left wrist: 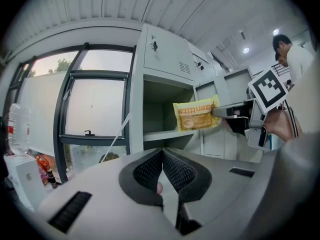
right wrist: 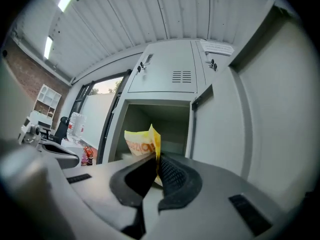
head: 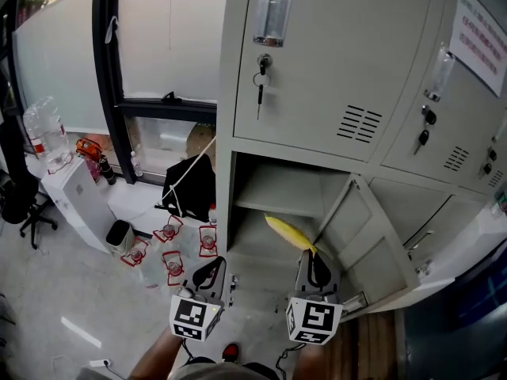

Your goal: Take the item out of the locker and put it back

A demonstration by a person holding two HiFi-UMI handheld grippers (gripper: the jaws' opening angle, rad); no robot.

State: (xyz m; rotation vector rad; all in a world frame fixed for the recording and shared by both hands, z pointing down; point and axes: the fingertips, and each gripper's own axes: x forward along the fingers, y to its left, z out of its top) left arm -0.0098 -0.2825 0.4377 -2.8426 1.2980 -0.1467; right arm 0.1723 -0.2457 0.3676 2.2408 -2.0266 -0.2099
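A yellow snack packet [head: 287, 232] hangs in front of the open lower locker compartment [head: 273, 190], just outside its mouth. My right gripper [head: 310, 261] is shut on the packet's edge; in the right gripper view the packet [right wrist: 141, 141] sticks up from between the closed pads [right wrist: 167, 170]. The left gripper view shows the same packet [left wrist: 196, 115] level with the shelf edge, pinched by the right gripper [left wrist: 231, 112]. My left gripper [head: 207, 274] hovers to the left of the locker, shut [left wrist: 161, 168] with nothing in it.
The compartment's door [head: 366, 240] swings open to the right. Keys [head: 261, 80] hang in the locker door above. On the floor to the left are several red-handled water bottles [head: 169, 248], a black bag [head: 190, 185] and a white box [head: 77, 198]. A person in white [left wrist: 299, 59] stands at the right.
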